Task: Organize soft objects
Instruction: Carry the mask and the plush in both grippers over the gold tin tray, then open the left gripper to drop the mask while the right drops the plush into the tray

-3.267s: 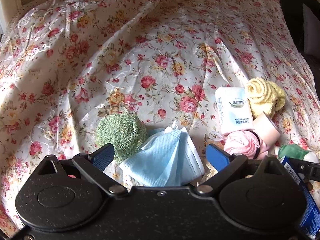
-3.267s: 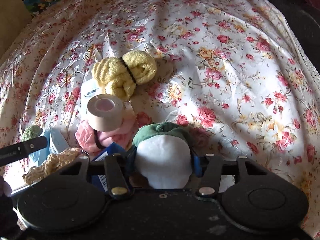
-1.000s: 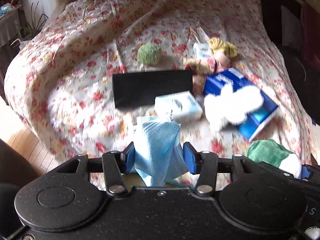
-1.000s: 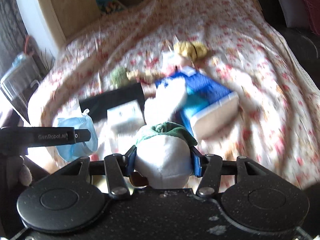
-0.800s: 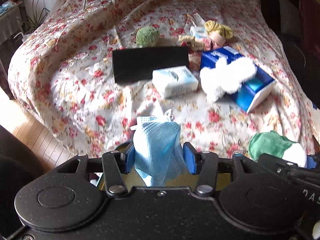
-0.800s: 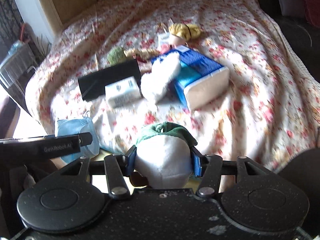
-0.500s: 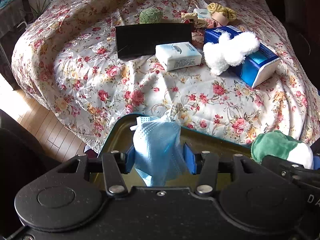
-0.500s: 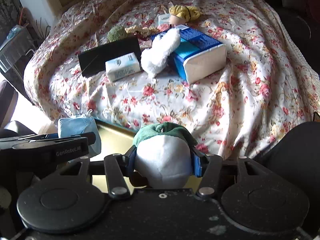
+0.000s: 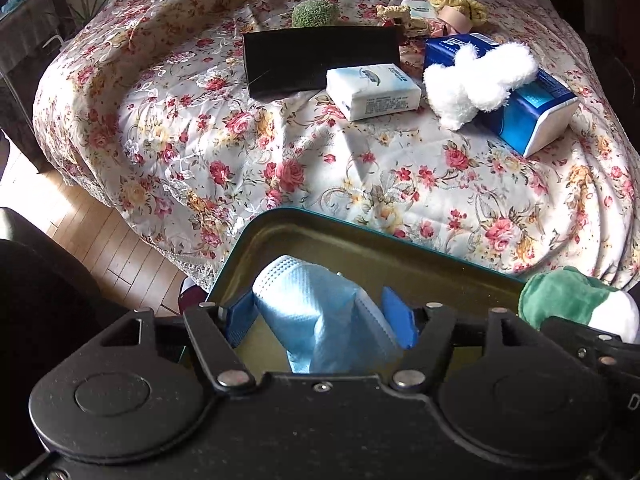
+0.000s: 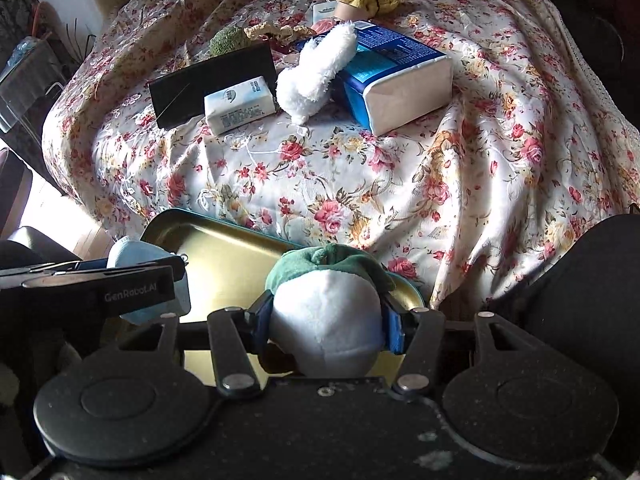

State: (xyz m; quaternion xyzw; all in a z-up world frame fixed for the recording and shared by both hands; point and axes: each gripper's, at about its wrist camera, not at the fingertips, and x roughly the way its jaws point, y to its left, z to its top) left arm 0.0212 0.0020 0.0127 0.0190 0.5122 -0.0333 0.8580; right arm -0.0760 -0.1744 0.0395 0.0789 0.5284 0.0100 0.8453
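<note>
My left gripper [image 9: 320, 318] is shut on a blue face mask [image 9: 316, 320] and holds it over a teal-rimmed metal tray [image 9: 360, 236] at the bed's near edge. My right gripper [image 10: 326, 320] is shut on a white and green plush toy [image 10: 326, 312], also over the tray [image 10: 224, 256]. The toy also shows at the right of the left wrist view [image 9: 576, 300], and the mask at the left of the right wrist view [image 10: 132, 252].
On the floral bedspread [image 9: 400, 168] lie a black flat case [image 9: 316, 60], a white tissue pack [image 9: 372, 90], a fluffy white piece [image 9: 476, 80] on a blue tissue pack [image 9: 528, 112], a green scrubber [image 9: 314, 12] and a yellow bundle [image 9: 460, 2]. Wooden floor [image 9: 80, 232] is at left.
Both grippers have pulled back from the bed and come lower over the tray, holding their objects. The tray fills more of both views.
</note>
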